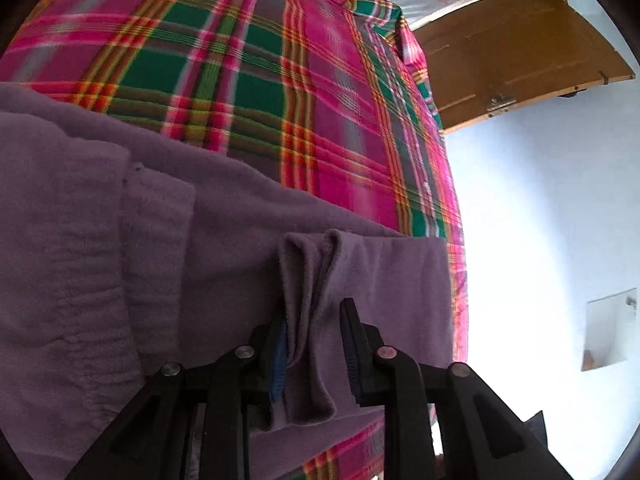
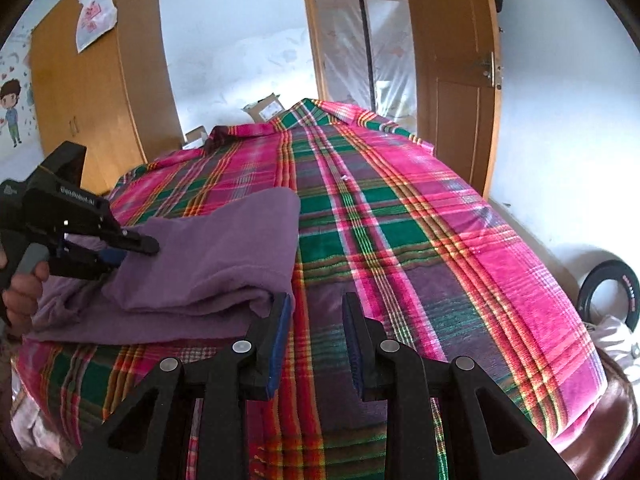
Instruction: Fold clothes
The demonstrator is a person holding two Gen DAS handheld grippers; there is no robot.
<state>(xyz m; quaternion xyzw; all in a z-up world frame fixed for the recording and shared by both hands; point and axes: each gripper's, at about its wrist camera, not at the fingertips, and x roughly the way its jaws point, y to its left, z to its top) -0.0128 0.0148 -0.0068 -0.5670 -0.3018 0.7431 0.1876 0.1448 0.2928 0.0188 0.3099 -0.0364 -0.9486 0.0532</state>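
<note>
The left tongs (image 1: 314, 344) stand spread, with a bunched ridge of the purple garment (image 1: 224, 240) lying between the two pads and against the blue-padded one; the other pad sits clear of the cloth, so nothing is pinched. In the right wrist view the left tongs (image 2: 138, 254) reach in from the side, held by a hand (image 2: 20, 296), their tips over the upper layer of the purple garment (image 2: 208, 256). The right tongs (image 2: 316, 344) are also spread and hold nothing; one blue pad is just beside the garment's near folded corner, the other over bare plaid. The garment lies partly folded in layers on the bed's plaid cover (image 2: 400, 240), on the side of the bed toward the wardrobe (image 2: 96, 92). Beyond the far end of the bed stand cardboard boxes (image 2: 264, 110) and a doorway hung with clear plastic sheeting (image 2: 352, 40). A wooden door (image 2: 456, 72) stands open beside that doorway. A white plastic bag (image 2: 94, 16) hangs on the wardrobe front. On the floor beside the bed, on the side away from the garment, lies a black tyre (image 2: 608, 292) next to some white cloth (image 2: 612, 336).
</note>
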